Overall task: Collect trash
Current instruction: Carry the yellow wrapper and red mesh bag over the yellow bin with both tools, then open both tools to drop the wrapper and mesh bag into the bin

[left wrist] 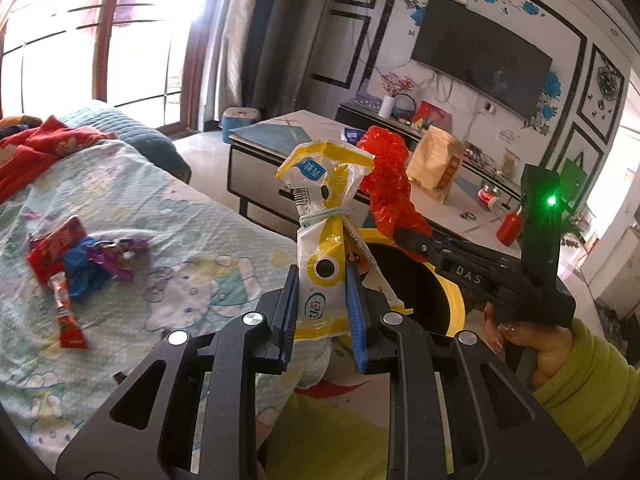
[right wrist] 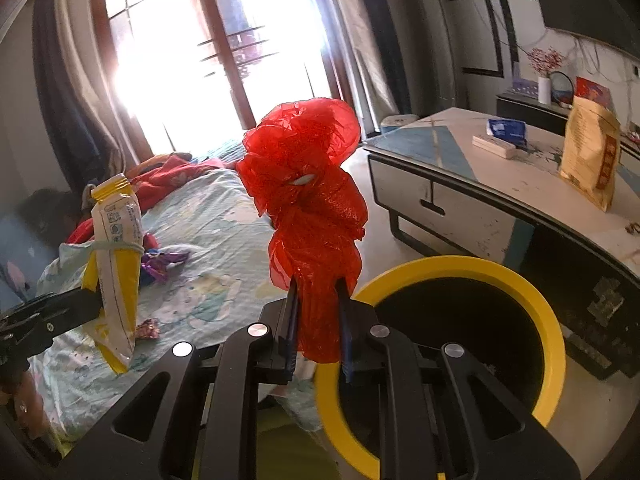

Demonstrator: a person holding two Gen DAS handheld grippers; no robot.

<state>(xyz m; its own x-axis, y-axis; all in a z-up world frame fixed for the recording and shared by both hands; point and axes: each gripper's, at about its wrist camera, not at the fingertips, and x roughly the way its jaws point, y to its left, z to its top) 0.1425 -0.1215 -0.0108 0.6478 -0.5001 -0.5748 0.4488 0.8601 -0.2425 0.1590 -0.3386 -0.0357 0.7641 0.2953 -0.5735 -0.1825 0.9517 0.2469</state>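
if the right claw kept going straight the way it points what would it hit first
Probably the yellow-rimmed round black bin: its rim sits just ahead and slightly right of the right claw, which is shut on a crumpled red plastic bag. Depth is unclear, so it might pass over the rim toward the floor beyond.

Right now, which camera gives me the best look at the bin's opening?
The right wrist view: the yellow-rimmed bin shows almost its whole rim and dark inside, just past the red bag. The left wrist view shows only part of the rim, behind the yellow packet and the right gripper.
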